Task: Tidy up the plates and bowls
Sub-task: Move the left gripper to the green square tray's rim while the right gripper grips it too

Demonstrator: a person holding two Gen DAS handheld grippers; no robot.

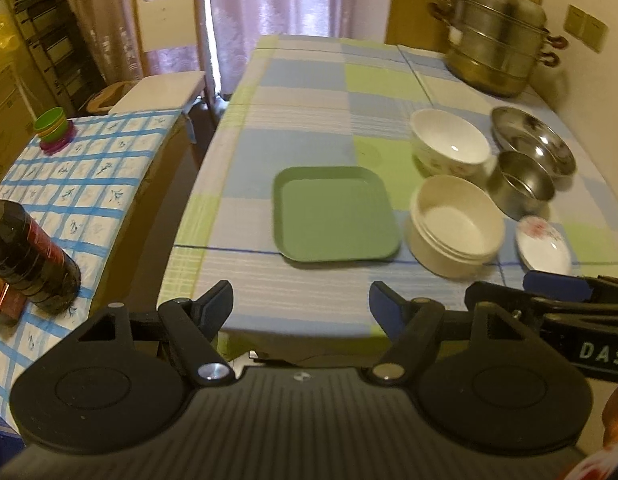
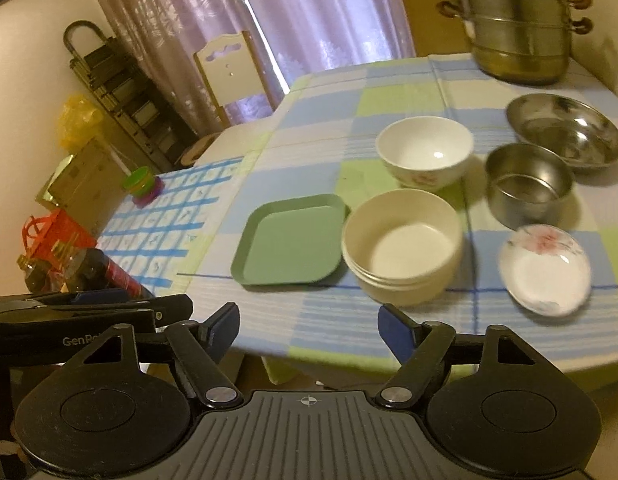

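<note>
Left wrist: your left gripper [image 1: 301, 300] gapes wide, empty, at the table edge; green plate [image 1: 335, 216] centre, cream bowl [image 1: 455, 226] right of it. Right wrist: your right gripper [image 2: 307, 326] wide, empty; floral saucer [image 2: 545, 270] right

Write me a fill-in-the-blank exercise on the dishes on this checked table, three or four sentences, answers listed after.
1. The square plate is coloured ____.
2. The small steel bowl stands between the wide steel dish and the ____ saucer.
3. The tall steamer pot at the far corner of the table is made of ____.
4. The left gripper and the right gripper both hold ____.

Answers: green; flowered; metal; nothing
</note>
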